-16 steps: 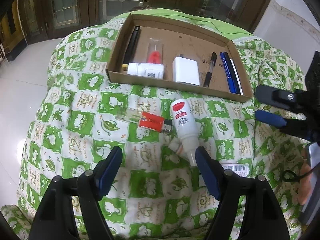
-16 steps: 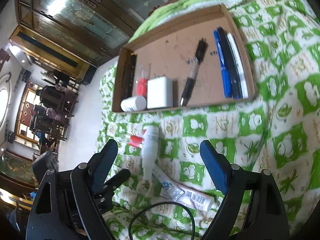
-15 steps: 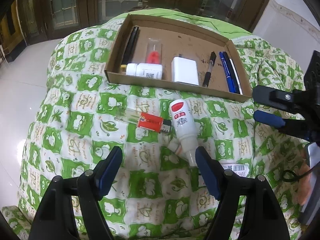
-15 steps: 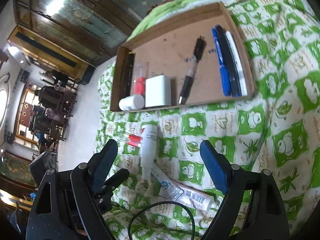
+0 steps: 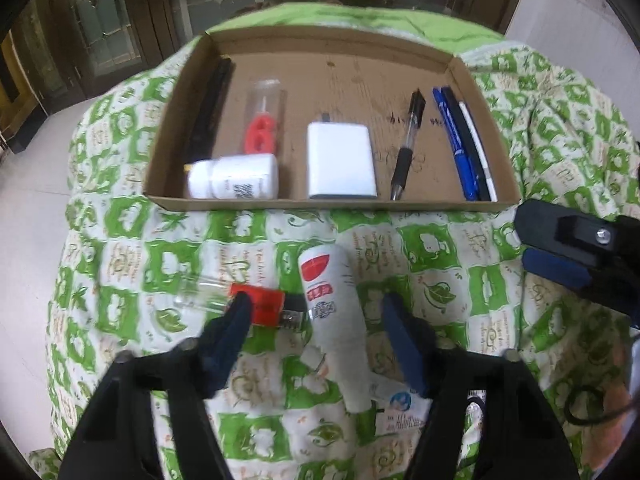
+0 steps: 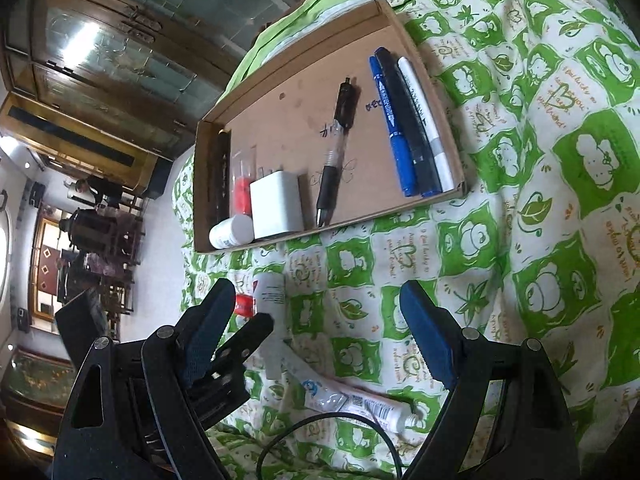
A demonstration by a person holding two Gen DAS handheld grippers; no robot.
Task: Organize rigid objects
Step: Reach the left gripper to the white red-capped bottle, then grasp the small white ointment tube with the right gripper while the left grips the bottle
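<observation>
Fingers of the left gripper [image 5: 316, 332] are closing around the white bottle [image 5: 334, 312], which lies between them at lower centre of the left wrist view; the pads have not yet pressed on it. That bottle is a slim white cylinder with a red patch and printed label near its upper end, lying on the green-and-white quilt [image 5: 440, 248] with its narrow end toward the camera. Just to its left lies a clear tube with a red cap [image 5: 240, 304], partly behind the left finger, and beneath its lower end a flat printed tube [image 6: 360, 404] stretches across the quilt. Fingers of the right gripper [image 6: 320, 332] stand wide apart and released, with only quilt between them. In the upper half of the frame sits the cardboard tray [image 5: 332, 40], its low near wall just above the bottle; inside are a small white pill bottle [image 5: 236, 178], a white charger block [image 5: 340, 160], a black pen [image 5: 406, 148] and a row of markers [image 5: 464, 148] along the right wall. Open cardboard shows across the tray's upper middle, and bare quilt lies at the frame's right.
</observation>
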